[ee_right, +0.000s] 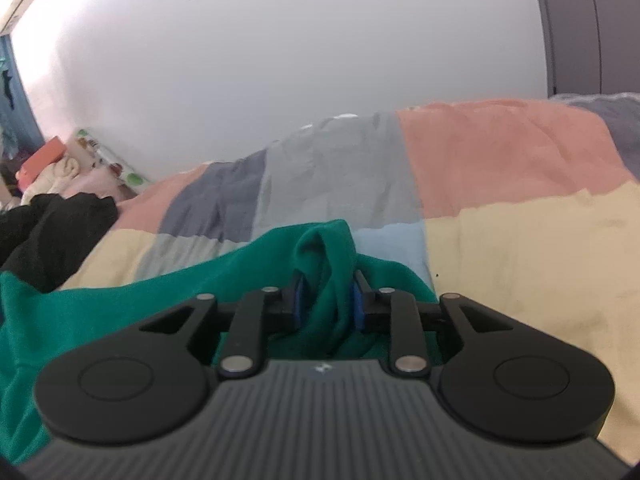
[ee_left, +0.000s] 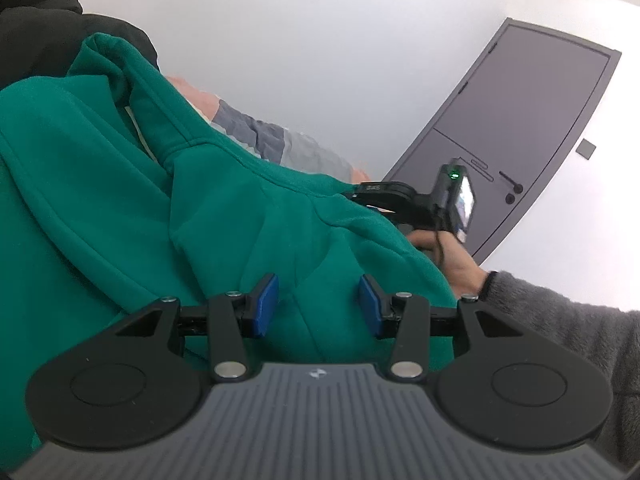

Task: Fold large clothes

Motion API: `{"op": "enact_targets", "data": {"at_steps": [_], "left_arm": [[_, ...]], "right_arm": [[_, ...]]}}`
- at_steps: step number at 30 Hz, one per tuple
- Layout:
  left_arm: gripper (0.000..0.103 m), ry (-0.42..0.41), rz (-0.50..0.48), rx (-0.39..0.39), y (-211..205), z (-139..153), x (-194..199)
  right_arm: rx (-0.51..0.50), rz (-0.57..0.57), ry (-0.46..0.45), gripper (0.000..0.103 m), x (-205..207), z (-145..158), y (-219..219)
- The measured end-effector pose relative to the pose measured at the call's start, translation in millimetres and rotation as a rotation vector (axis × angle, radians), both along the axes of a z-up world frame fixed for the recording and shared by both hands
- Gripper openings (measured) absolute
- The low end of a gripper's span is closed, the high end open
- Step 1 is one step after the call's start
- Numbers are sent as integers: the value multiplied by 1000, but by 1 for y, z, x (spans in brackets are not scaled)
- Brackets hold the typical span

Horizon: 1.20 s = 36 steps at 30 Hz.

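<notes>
A large green hoodie fills the left wrist view, its hood bunched at the upper left. My left gripper is open, its blue pads apart just over the green cloth, holding nothing. In the right wrist view my right gripper is shut on a bunched fold of the green hoodie, lifted a little off the bed. The right gripper also shows in the left wrist view, at the hoodie's far edge, held by a hand.
The hoodie lies on a bed with a patchwork cover of pink, grey, cream and blue squares. A black garment lies at the left. Pillows and clutter sit by the white wall. A grey door stands behind.
</notes>
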<state>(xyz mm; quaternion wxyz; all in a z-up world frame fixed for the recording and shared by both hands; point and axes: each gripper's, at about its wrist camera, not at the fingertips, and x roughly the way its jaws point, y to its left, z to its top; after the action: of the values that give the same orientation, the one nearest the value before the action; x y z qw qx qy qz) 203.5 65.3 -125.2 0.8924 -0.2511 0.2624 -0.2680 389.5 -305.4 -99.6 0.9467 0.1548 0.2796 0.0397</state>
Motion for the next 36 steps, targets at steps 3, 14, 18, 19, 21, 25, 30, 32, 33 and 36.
{"op": "enact_targets", "data": {"at_steps": [3, 14, 18, 19, 21, 25, 30, 32, 33, 36], "left_arm": [[51, -21, 17, 33, 0, 9, -8], [66, -67, 44, 67, 0, 41, -39], [66, -54, 82, 126, -4, 42, -47], [66, -50, 88, 139, -5, 41, -47], [66, -44, 85, 171, -9, 38, -45], [66, -27, 84, 217, -14, 31, -41], [66, 31, 97, 207, -13, 20, -29], [66, 80, 99, 193, -11, 14, -24], [66, 103, 95, 192, -11, 11, -22], [66, 154, 75, 218, -15, 3, -18]], "right_arm": [[25, 35, -18, 58, -24, 17, 3], [-77, 230, -103, 66, -157, 82, 48], [-114, 306, -115, 65, -195, 83, 68], [-111, 318, -116, 65, -201, 81, 71], [-107, 336, -118, 64, -210, 78, 77], [-142, 352, -119, 54, -220, 71, 87], [-197, 370, -56, 41, -215, 52, 97], [-210, 381, -21, 39, -213, 42, 98], [-214, 381, 0, 39, -212, 37, 98], [-193, 383, 76, 39, -204, 21, 98]]}}
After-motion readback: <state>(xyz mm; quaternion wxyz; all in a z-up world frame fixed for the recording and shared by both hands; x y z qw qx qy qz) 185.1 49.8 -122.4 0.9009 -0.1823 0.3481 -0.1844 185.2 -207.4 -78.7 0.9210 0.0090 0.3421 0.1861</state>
